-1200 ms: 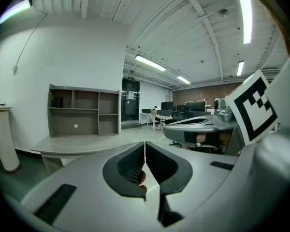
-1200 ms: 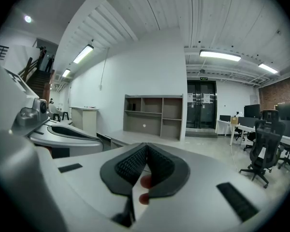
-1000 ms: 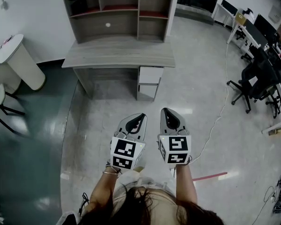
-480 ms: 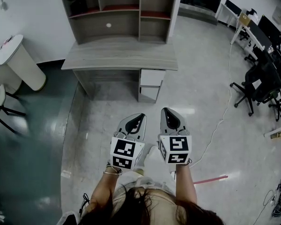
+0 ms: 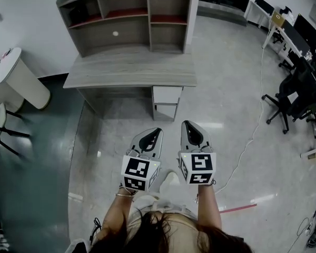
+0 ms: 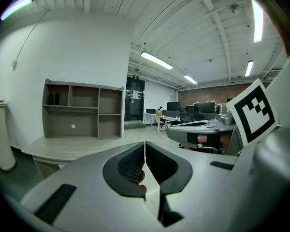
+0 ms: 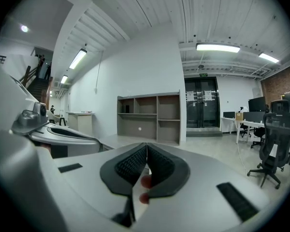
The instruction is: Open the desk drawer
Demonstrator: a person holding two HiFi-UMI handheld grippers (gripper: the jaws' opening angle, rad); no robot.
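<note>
The person is holding the left gripper (image 5: 158,131) and the right gripper (image 5: 186,124) side by side over the floor, both with jaws pressed together and empty. The desk drawer (image 5: 167,95) is sitting under the right end of the desk (image 5: 129,67), well apart from both grippers.

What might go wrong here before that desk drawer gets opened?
Both the left gripper and right gripper are shut and well short of the drawer. If they arrive shut, they would likely bump its front instead of gripping. The white cable trails over the floor at the right, a possible trip hazard.
</note>
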